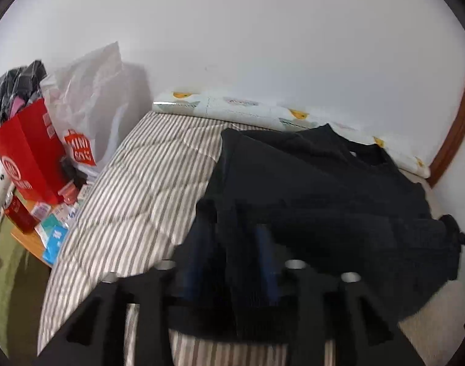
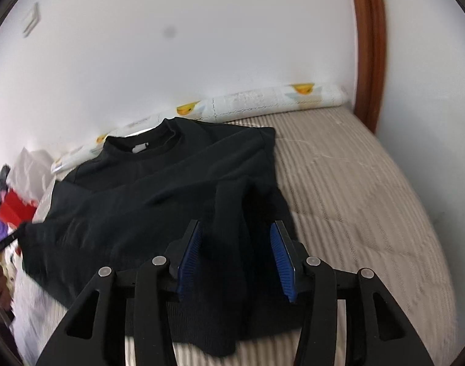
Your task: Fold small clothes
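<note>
A black long-sleeved sweater [image 1: 324, 189] [image 2: 140, 189] lies spread on the striped bed, collar toward the wall. My left gripper [image 1: 235, 222] stands open at the sweater's left hem. A raised fold of black fabric sits between its blue pads [image 1: 198, 253], and the view there is blurred. At the right hem my right gripper [image 2: 237, 224] is open too. A ridge of fabric stands between its blue pads [image 2: 188, 259], with space on both sides. Each gripper shows as a dark tip at the edge of the other's view.
The striped quilt [image 1: 134, 189] [image 2: 354, 198] covers the bed. A duck-print roll [image 1: 247, 106] [image 2: 263, 97] lies along the white wall. Left of the bed stand a red paper bag [image 1: 30, 158], a white plastic bag [image 1: 89, 97] and small packets on a wooden stand. A brown wooden frame [image 2: 369, 45] rises at the right.
</note>
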